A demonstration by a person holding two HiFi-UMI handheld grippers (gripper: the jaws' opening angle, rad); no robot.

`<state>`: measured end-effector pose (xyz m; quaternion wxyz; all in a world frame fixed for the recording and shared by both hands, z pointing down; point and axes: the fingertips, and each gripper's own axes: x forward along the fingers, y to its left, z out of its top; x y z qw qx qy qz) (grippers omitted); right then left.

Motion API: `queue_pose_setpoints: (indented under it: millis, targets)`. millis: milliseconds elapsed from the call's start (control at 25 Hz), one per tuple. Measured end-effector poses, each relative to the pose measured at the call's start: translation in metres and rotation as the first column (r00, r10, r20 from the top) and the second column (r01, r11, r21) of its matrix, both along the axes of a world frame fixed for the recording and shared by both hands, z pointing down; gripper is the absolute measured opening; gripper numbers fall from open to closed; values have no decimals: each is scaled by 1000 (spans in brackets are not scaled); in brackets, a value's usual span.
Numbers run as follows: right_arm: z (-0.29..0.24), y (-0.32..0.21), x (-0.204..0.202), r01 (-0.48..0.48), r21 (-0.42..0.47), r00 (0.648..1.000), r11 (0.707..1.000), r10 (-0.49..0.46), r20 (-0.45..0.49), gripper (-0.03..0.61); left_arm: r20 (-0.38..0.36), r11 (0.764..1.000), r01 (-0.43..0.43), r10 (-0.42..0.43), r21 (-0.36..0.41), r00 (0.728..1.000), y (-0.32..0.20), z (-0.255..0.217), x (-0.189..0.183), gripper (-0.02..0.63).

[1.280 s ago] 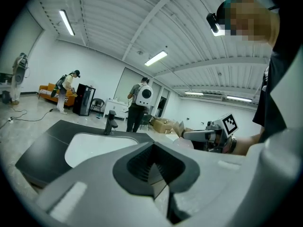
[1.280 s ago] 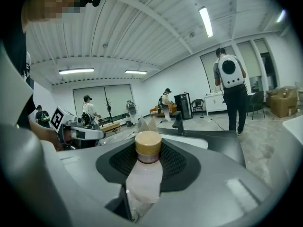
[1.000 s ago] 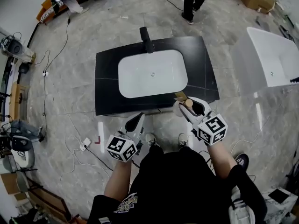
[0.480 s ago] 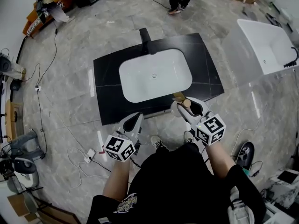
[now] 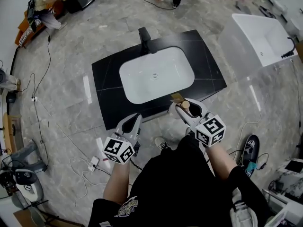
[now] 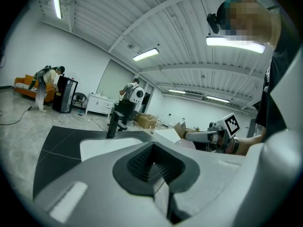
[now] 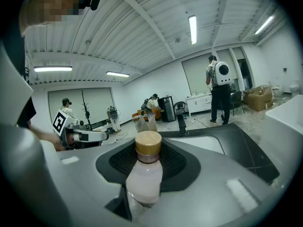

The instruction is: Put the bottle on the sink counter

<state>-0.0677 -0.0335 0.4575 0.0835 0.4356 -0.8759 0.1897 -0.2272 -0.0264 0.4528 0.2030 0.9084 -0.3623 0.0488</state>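
Over the last second the carrier has closed in. The black sink counter (image 5: pixel 106 77) sits a little nearer and more turned under the grippers than it did, while both hands have kept much the same pose. The right gripper (image 5: pixel 185 109) stays clamped on the bottle (image 7: pixel 143 176), with the pale body pinched between the dark pads and the wood-coloured cap (image 7: pixel 148 144) standing proud of the fingers. The bottle now hangs about over the counter's near right edge. The white basin (image 5: pixel 156 74) lies ahead and left of the fingertips, with the faucet (image 5: pixel 145 38) farther beyond. A small tan paper item (image 5: pixel 176 97) lies on the counter just ahead of the fingertips; I can't tell what it is. The left gripper (image 5: pixel 131 125) has its jaws together with nothing between them, short of the near edge and well apart from the bottle. My reading: the approach is nearly done and the bottle is not yet set down. The bare black strip right of the basin looks the likely spot, minding the tan item.
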Motion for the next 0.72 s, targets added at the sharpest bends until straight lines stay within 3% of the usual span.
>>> queue_pose_setpoints:
  millis: [280,720]
  targets:
    - [-2,-4,-3,9,0,1000,1000,-9,6,161,8,1000,5,-5,16,1000,3,-9,-4,0]
    - [-8,-40,5,130,9,991,991,-130,7,161,13,993,117,-117,31,993,-13,-18,8,1]
